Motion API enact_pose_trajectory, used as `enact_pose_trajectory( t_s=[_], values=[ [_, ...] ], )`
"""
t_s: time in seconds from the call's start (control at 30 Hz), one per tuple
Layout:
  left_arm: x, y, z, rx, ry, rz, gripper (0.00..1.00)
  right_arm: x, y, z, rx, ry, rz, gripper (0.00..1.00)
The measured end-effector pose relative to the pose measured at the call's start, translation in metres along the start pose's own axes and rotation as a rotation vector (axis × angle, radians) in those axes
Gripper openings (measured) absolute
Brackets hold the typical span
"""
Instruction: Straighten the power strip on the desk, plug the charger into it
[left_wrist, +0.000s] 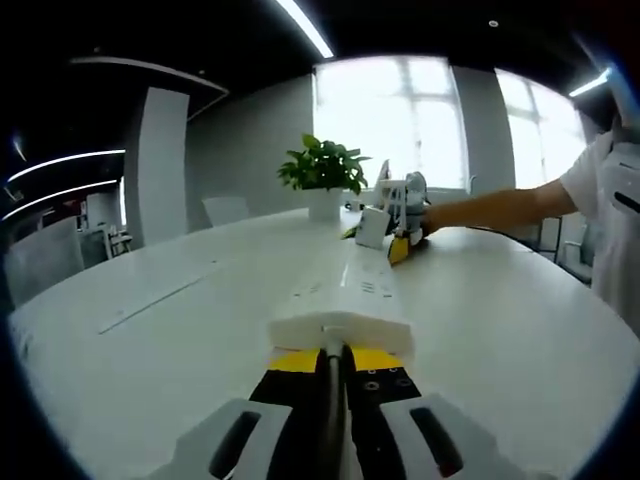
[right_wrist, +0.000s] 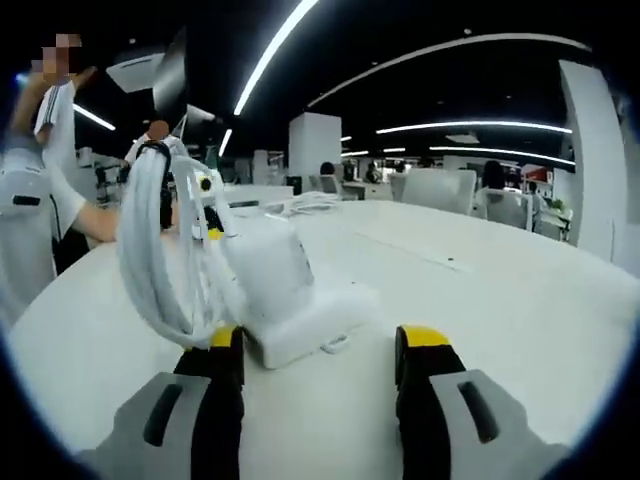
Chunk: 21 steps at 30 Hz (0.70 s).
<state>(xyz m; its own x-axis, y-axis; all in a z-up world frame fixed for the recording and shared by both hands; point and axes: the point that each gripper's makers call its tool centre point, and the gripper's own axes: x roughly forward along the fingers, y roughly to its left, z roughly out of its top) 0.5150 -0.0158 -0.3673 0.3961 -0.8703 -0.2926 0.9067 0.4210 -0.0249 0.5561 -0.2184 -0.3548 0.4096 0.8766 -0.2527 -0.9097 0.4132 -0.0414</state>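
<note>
Right gripper view: charger (right_wrist: 275, 275) between jaws

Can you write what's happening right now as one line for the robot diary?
left gripper: shut on power strip end | right gripper: open, at charger plugged in strip | cable: looped beside | desk: white

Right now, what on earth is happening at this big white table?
A person is working with two handheld grippers. The left gripper is shut on the near end of a white power strip lying on the table. The right gripper is open at the strip's far end, where a white charger with a looped cable sits on the strip.
</note>
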Motion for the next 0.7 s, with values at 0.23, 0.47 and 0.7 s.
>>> enact_pose_trajectory(
  t_s=[0.23,0.47,0.7],
  values=[
    [0.001,0.003,0.000,-0.001,0.000,-0.014,0.11,0.009,0.010,0.003,-0.020,-0.015,0.108,0.54],
    [0.003,0.011,0.001,-0.010,0.000,-0.043,0.11,0.012,0.010,0.005,-0.023,-0.027,0.107,0.56],
    [0.004,0.015,0.001,-0.016,-0.001,-0.050,0.11,0.020,0.008,0.007,-0.015,-0.032,0.089,0.58]
  ],
)
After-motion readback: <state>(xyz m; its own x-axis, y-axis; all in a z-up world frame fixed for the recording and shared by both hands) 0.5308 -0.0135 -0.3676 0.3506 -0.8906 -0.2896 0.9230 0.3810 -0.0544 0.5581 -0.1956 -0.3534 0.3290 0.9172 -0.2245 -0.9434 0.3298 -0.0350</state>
